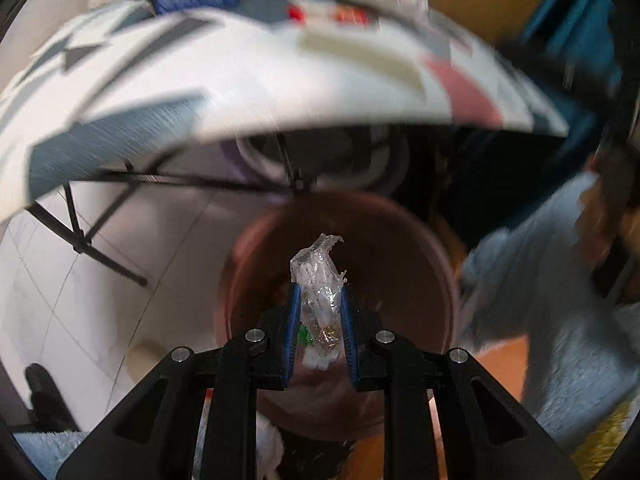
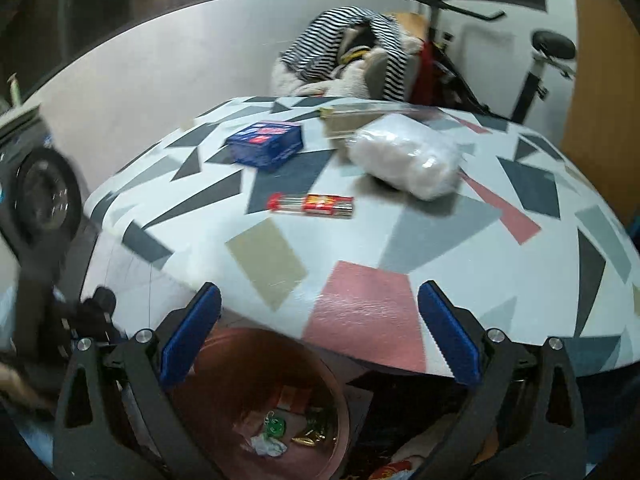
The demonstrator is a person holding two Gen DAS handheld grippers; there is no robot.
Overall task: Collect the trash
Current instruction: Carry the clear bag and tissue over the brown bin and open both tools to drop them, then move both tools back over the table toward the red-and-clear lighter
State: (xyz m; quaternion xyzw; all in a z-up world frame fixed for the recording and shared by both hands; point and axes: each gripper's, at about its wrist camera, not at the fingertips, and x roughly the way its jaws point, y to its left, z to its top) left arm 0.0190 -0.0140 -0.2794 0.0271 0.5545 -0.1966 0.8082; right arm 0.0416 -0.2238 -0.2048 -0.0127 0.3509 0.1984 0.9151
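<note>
- Your left gripper (image 1: 319, 300) is clenched on a crumpled clear plastic wrapper (image 1: 320, 276), held directly above the mouth of the brown bin (image 1: 400, 240).
- Your right gripper (image 2: 320, 332) is released, jaws wide apart and holding nothing, at the near edge of the patterned table (image 2: 400, 240).
- The bin (image 2: 224, 356) stands on the floor below the table edge; scraps lie at its bottom.
- On the table: a red tube (image 2: 312, 204), a blue box (image 2: 266, 146) and a white bag (image 2: 408, 160), each apart from the others.
</note>
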